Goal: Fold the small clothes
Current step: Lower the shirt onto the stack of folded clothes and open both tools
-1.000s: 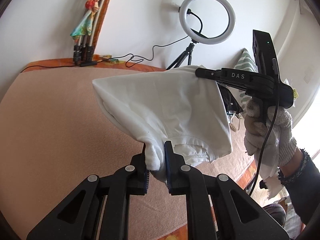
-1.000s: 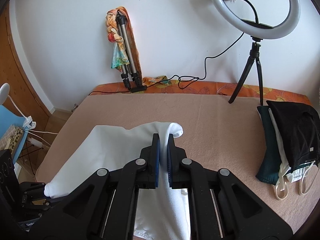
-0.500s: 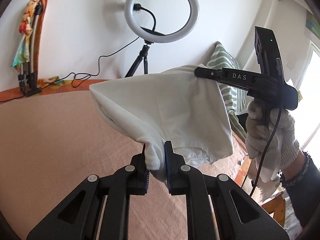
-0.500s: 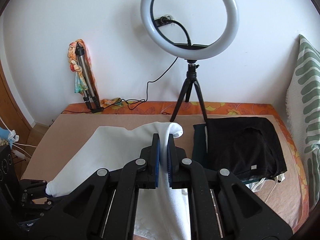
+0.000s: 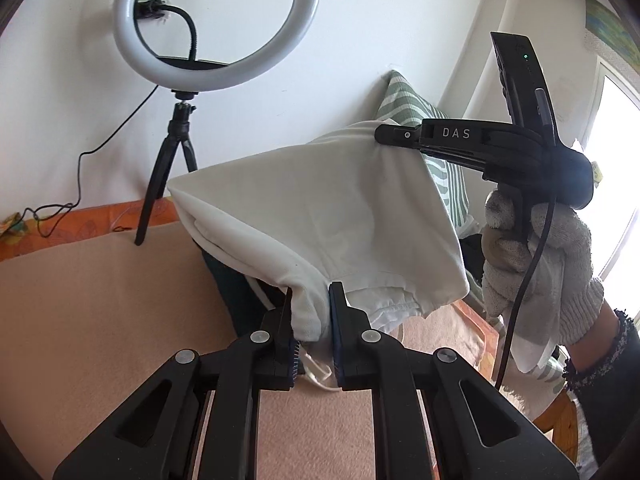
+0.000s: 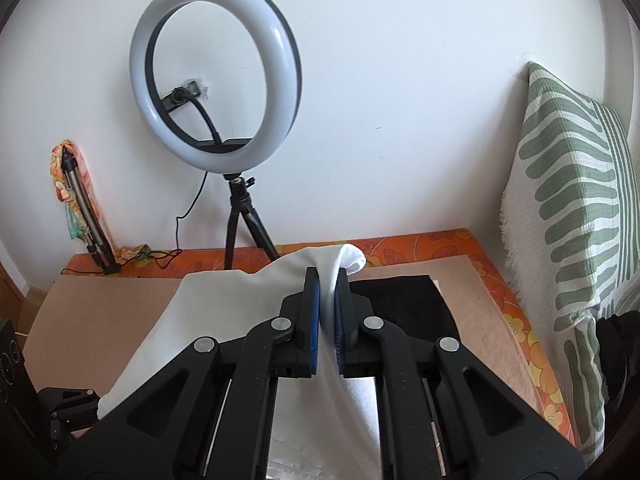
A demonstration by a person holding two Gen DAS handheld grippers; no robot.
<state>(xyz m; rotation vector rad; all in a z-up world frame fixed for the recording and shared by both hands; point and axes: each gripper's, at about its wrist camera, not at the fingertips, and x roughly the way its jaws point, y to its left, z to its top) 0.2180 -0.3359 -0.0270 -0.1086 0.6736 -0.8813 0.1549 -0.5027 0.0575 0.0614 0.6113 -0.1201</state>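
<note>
A folded white garment (image 5: 320, 216) hangs in the air between both grippers, above the peach-covered bed. My left gripper (image 5: 310, 300) is shut on its lower corner. My right gripper (image 6: 328, 284) is shut on another corner of the white garment (image 6: 224, 312); in the left wrist view the right gripper (image 5: 400, 136) shows at the upper right, held by a gloved hand (image 5: 536, 264). A stack of folded dark clothes (image 6: 404, 304) lies on the bed right under the garment, partly hidden by it; its dark edge shows in the left wrist view (image 5: 236, 292).
A ring light on a black tripod (image 6: 216, 96) stands at the wall behind the bed. A green-striped pillow (image 6: 572, 216) leans at the right. A folded tripod with a colourful cloth (image 6: 76, 200) leans at the far left. The bed's orange edge (image 6: 532, 340) runs at the right.
Both grippers have carried the white garment to the right across the bed; it now hangs over the stack of dark clothes. Both grips are unchanged.
</note>
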